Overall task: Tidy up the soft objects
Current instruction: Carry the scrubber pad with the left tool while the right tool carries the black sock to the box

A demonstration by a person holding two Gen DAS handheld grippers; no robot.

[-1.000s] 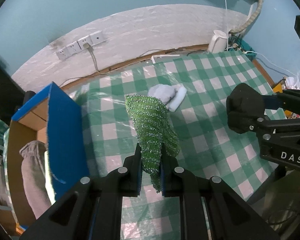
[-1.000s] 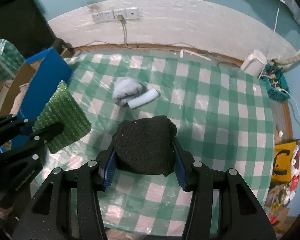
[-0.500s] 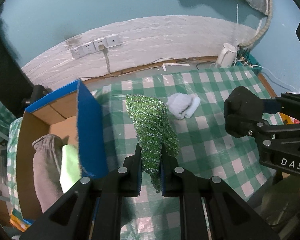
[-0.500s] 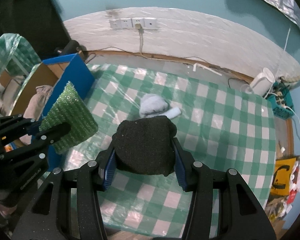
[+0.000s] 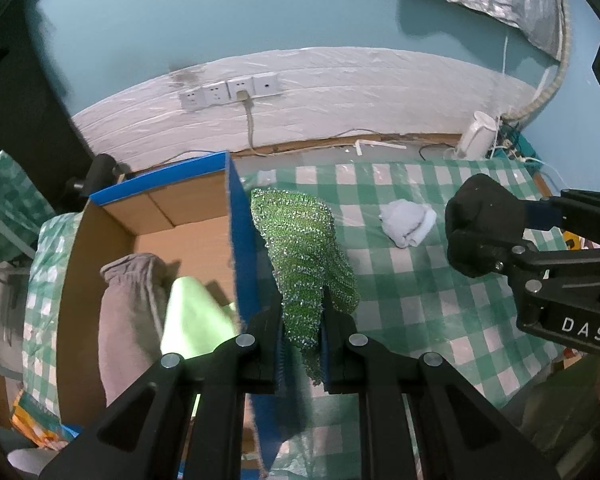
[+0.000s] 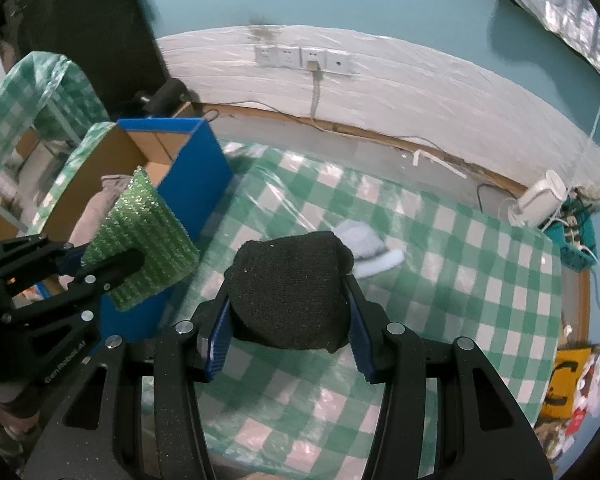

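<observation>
My left gripper point(image 5: 302, 312) is shut on a sparkly green cloth point(image 5: 304, 256), held in the air right at the blue wall of a cardboard box point(image 5: 236, 216). The same green cloth point(image 6: 140, 240) shows in the right wrist view, over the box's near corner. My right gripper point(image 6: 290, 300) is shut on a rolled black knit item point(image 6: 292, 292), above the checked tablecloth. That black item point(image 5: 478, 224) appears at the right of the left wrist view. Inside the box point(image 6: 196, 168) lie a grey garment point(image 5: 128, 304) and a light green cloth point(image 5: 196, 320).
A white rolled sock pair point(image 5: 408, 222) lies on the green checked table point(image 5: 420, 292) beyond both grippers. A white kettle point(image 6: 540, 200) and cables sit at the far right corner. Wall sockets point(image 5: 230, 90) are behind the table. A second checked surface point(image 6: 24, 92) stands left of the box.
Both grippers have moved left and risen with their loads. The blue box has come further into view, its inside now open to the left wrist camera; the white socks have shifted right.
</observation>
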